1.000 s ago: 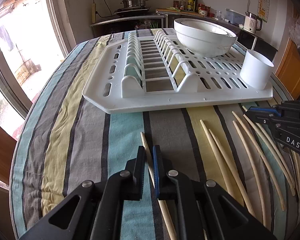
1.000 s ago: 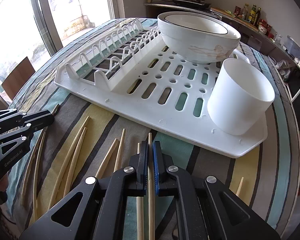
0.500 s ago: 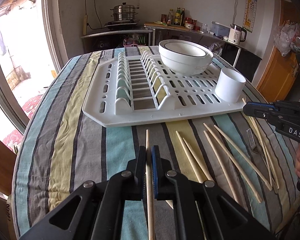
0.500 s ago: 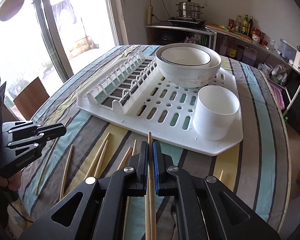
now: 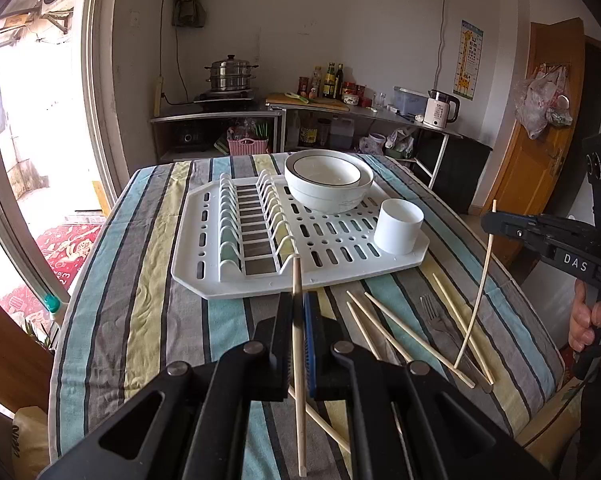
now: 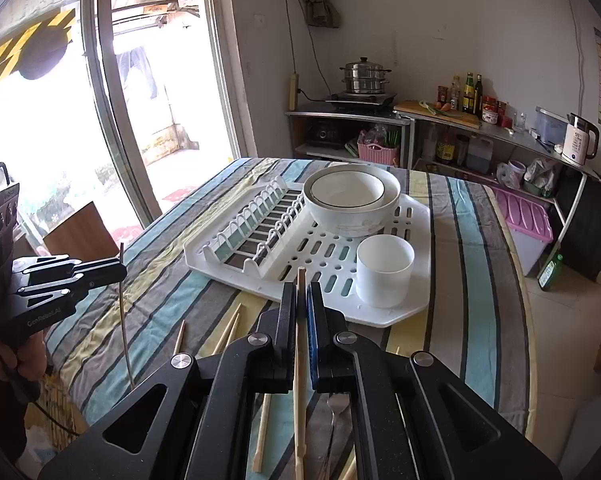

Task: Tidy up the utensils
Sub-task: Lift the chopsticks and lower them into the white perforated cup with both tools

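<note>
My left gripper (image 5: 299, 304) is shut on a wooden chopstick (image 5: 297, 360) and holds it high above the striped table. My right gripper (image 6: 300, 300) is shut on another chopstick (image 6: 299, 360), also raised; from the left wrist view that stick (image 5: 478, 288) hangs from the right gripper (image 5: 490, 226). Several loose chopsticks (image 5: 400, 336) and a metal fork (image 5: 434, 316) lie on the tablecloth in front of the white drying rack (image 5: 340, 248). A white cup (image 5: 398, 226) stands on the rack's near right corner.
Two nested white bowls (image 5: 328, 184) sit on the rack's far side. A spoon (image 6: 334, 412) lies under the right gripper. A kitchen counter (image 5: 340, 108) with a pot and kettle runs behind the table. A glass door (image 5: 32, 160) is to the left.
Both grippers have lifted up and back from the table, each carrying its chopstick clear of the cloth. The rack and table now look farther away.
</note>
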### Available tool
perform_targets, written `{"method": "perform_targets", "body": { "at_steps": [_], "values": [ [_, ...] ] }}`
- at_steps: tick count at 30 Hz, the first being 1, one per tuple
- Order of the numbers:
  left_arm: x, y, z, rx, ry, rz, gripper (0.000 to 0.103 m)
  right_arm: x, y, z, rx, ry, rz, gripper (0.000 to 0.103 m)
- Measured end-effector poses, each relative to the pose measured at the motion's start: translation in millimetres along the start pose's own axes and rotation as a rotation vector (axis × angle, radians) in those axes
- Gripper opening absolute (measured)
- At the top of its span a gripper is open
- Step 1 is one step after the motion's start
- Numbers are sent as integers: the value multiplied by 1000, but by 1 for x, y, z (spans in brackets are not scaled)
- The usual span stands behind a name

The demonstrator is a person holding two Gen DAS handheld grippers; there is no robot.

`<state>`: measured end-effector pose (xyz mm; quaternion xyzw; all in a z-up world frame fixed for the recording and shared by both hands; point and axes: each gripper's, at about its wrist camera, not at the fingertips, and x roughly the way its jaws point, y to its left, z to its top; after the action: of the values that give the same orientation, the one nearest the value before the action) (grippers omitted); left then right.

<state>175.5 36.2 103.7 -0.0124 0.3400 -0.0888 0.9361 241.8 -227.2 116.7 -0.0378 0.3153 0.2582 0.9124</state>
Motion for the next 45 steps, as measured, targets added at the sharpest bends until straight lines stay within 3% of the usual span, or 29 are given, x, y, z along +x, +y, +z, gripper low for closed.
{"method": "perform_targets", "body": {
  "at_steps": [13,31,45],
  "values": [
    [-7,-19,50,25,-81,-40,6,-25,-15,25,29,-94,-28,5],
    [64,-63,149,-15,-135,-185,6,-3,-75,86,116,-183,-45,5],
    [118,-74,188,-82,-155,-237,6,33,-103,102,144,-205,-60,5]
  ]
}}
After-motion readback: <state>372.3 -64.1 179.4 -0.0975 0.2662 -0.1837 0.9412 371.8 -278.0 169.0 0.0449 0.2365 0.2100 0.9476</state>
